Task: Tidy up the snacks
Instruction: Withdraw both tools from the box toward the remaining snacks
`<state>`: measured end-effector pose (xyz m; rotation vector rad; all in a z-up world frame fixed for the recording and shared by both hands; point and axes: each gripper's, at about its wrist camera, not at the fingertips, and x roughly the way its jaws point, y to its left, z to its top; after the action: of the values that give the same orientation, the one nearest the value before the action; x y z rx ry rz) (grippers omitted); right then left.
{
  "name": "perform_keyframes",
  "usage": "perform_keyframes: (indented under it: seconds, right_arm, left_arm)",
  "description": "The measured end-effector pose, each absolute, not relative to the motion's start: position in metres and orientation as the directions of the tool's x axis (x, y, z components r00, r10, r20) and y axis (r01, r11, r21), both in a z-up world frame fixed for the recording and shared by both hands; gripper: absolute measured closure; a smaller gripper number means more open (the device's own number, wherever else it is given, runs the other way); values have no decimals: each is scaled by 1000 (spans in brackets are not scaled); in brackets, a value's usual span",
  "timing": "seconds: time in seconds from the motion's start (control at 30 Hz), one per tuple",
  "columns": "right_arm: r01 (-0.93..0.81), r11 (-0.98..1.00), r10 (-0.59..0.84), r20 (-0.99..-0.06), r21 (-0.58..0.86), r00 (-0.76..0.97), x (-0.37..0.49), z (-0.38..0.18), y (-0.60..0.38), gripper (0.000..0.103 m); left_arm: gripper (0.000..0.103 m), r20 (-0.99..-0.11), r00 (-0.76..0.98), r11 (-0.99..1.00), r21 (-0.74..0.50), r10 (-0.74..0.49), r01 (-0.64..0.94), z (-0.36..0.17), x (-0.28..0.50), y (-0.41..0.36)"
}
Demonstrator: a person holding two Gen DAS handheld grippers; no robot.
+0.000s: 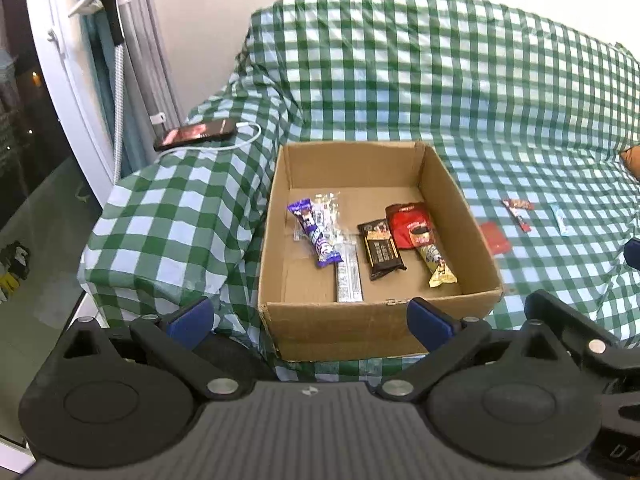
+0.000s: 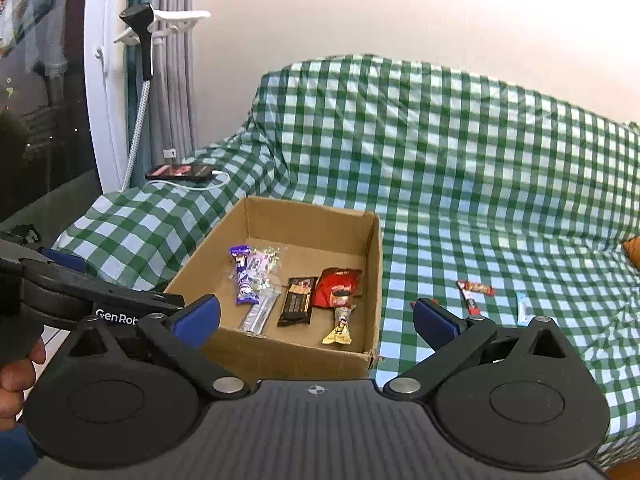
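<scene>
Cardboard box, open-topped, on a sofa draped in a green-and-white checked cloth. Contents, left group: purple-wrapped bar lying over a clear crinkled packet, with a silver flat bar beneath them toward the near wall. Right group: dark brown chocolate bar, red coffee sachet, and a yellow-ended cone-shaped snack partly overlapping the sachet. Outstanding items, on the cloth to the right of the box and well apart from it: flat red packet, two thin red stick packs crossed near one end, and a pale blue bar. Handling judgement: all are light, foil- or film-wrapped, slippery and easily crushed; the sticks and bars likely take best a pinch across the narrow width at mid-length, the flat red packet by one edge lifted off the soft cloth. Left gripper: blue pads spread wide, nothing between them, poised over the near wall of the box. Right gripper: jaws spread wide, empty, in front of the box's near right corner. A phone on a white cable rests on the sofa arm.
</scene>
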<state>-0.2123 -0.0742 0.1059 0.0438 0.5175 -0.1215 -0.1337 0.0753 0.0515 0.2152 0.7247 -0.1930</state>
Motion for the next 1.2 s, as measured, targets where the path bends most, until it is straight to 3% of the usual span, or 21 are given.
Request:
perform_keyframes:
  seconds: [0.33, 0.83, 1.2]
  right_arm:
    - [129, 992, -111, -480, 4, 870, -221, 110, -67, 0]
    - [153, 988, -110, -530, 37, 841, -209, 97, -77, 0]
    - [330, 941, -241, -529, 79, 814, -202, 75, -150, 0]
  left_arm:
    - [0, -657, 746, 964, 119, -104, 239, 57, -140, 82]
    - [0, -708, 701, 956, 139, -86, 258, 40, -120, 73]
    - [0, -741, 662, 921, 172, -113, 349, 37, -80, 2]
